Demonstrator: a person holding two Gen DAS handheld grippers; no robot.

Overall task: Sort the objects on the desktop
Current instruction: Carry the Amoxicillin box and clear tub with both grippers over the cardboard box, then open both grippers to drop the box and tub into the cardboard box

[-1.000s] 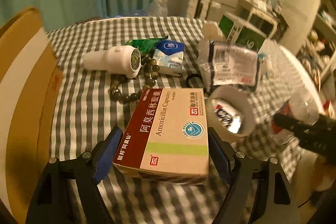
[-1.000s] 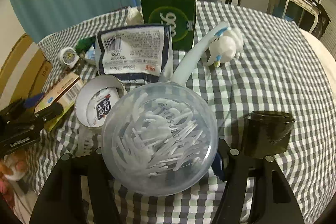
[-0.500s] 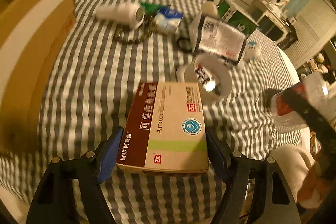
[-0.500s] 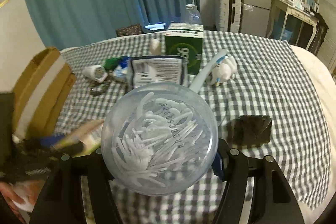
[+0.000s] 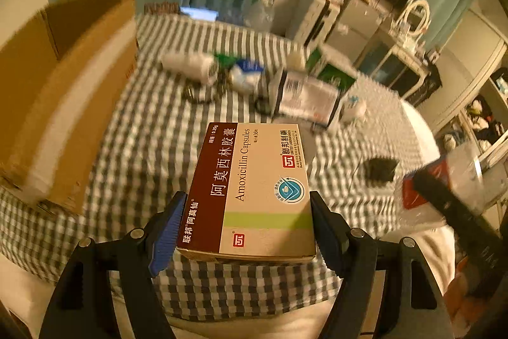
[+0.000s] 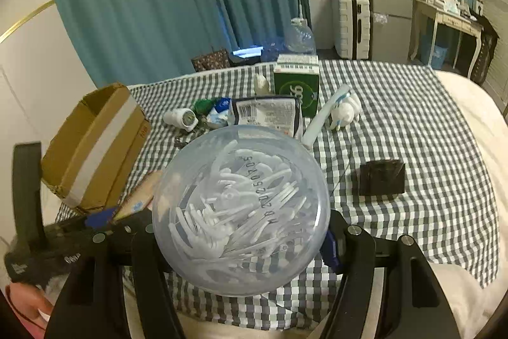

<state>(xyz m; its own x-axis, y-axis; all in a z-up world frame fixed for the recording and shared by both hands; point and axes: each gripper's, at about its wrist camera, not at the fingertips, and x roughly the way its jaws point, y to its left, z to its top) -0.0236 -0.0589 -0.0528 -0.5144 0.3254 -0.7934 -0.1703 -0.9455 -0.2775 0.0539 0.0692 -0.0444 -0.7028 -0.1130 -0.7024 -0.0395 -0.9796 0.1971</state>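
My left gripper [image 5: 246,231] is shut on an amoxicillin capsule box [image 5: 254,189], dark red and cream, held high above the checked table. My right gripper [image 6: 241,231] is shut on a clear round jar of white floss picks [image 6: 241,208], also lifted above the table near its front edge. The jar with the right gripper shows at the right edge of the left wrist view [image 5: 457,193]. The left gripper with the box shows at the lower left of the right wrist view [image 6: 104,227]. An open cardboard box [image 6: 95,145] stands at the table's left [image 5: 60,91].
On the checked cloth [image 6: 412,132] lie a white bottle [image 6: 181,118], a blue-white packet [image 6: 219,113], a printed pouch [image 6: 266,115], a green carton [image 6: 297,84], a white plush toy [image 6: 344,111] and a black lid [image 6: 381,177]. Curtains and furniture stand behind.
Both grippers have risen and pulled back from the table with their objects. The left gripper has swung towards the cardboard box side. The white cup is out of sight.
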